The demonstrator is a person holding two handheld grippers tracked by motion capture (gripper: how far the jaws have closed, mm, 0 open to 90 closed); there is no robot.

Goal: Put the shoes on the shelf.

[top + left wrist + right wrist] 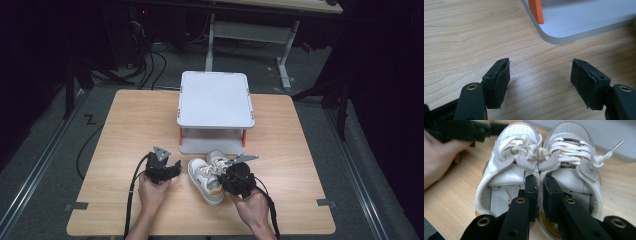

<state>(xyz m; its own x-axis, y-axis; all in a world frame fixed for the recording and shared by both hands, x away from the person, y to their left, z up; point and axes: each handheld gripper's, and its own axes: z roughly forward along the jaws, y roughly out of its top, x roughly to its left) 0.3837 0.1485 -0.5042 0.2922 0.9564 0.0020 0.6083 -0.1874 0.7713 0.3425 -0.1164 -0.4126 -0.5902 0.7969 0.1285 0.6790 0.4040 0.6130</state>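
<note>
Pinching the two inner collars of a pair of white sneakers (537, 165) together, the right gripper (541, 182) has its fingers (532, 192) nearly closed, one finger inside each shoe and the two touching shoe walls squeezed between the pads. Ahead of those fingers the laces and the perforated toe caps point away, with the tongue labels just beyond the fingertips; the shoes sit side by side, touching, soles down on the tabletop (451, 195). In the high view the right gripper (226, 170) reaches into the sneakers (206, 179) from the heel side, and the pair lies just in front of the open lower shelf of a small white two-tier stand (215, 100). Beyond the shoes' toes, in the right gripper view, the stand's pale base edge shows near, and the person's left hand (441, 157) lies off to the side of the fingers. The left gripper (540, 77) has its fingers (500, 82) spread wide and holds nothing, with bare wooden tabletop between them; ahead of them and a little apart are the rounded corner of the stand's base and one orange post (536, 11). In the high view the left gripper (172, 167) sits just beside the shoes, not touching them.
</note>
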